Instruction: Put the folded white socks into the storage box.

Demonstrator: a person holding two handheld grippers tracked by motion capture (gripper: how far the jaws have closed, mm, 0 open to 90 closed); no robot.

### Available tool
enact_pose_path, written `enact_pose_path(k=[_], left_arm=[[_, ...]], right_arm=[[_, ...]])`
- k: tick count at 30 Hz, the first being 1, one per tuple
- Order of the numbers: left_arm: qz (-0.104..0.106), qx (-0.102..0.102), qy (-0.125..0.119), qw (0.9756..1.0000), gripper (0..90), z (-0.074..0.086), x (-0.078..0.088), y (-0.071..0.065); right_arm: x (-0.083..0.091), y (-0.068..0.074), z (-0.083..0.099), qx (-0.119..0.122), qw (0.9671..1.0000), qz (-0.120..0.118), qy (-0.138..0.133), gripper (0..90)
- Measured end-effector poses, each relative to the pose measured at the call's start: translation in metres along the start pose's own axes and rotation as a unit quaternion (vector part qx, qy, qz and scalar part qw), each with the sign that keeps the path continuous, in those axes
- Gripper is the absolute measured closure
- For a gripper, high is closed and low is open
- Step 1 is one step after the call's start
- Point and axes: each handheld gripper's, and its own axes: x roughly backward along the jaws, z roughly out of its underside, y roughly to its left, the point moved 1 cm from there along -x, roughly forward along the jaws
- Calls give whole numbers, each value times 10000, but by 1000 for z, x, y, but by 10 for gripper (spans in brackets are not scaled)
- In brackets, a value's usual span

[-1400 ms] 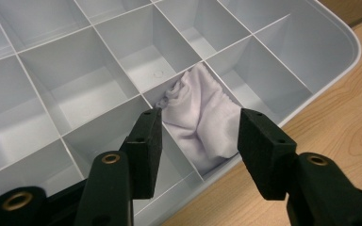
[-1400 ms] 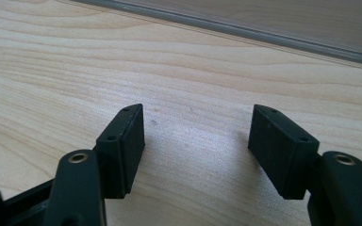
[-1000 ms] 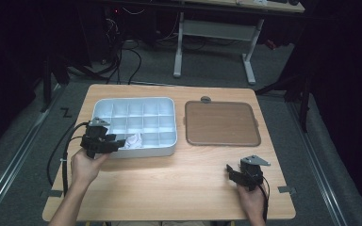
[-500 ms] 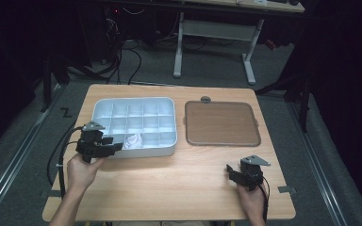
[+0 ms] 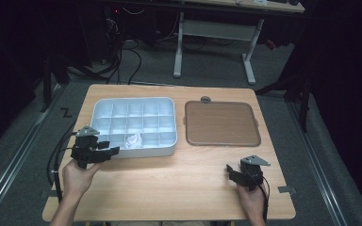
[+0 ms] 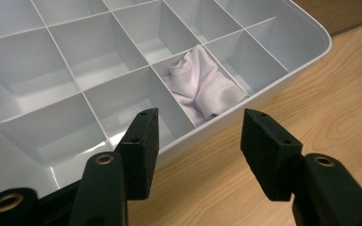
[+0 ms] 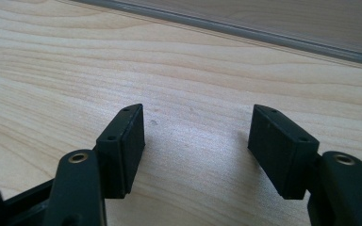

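The white cloth (image 6: 201, 85) lies crumpled in a front-row compartment of the grey tray (image 5: 169, 149) – just ahead of the left hand-held gripper (image 6: 199, 141), whose empty jaws have just been opening – while the right hand-held gripper (image 5: 235, 173), also released, rests well apart on the worktop (image 5: 179, 183).

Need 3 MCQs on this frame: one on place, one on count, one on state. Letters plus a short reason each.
1. Where does the white cloth lie?
A. in a near-row compartment of the divided tray
B. on the brown tray
C. on the bare table

2. How many cloths lie in the divided tray?
A. three
B. one
C. none

3. How does the left hand-held gripper stand?
A. shut on the cloth
B. shut, empty
C. open, empty

Answers: 1 A, the cloth sits in a compartment by the tray's near wall. 2 B, every other compartment is bare. 3 C, the jaws stand apart with nothing between them, having just been opening.
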Motion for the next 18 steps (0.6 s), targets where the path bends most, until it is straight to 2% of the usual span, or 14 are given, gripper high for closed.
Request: enact_pose_path(k=[18], left_arm=[[72,201,-76,9997,467,11,9,5]], right_arm=[[0,0,0,0,10000,1,0,372]])
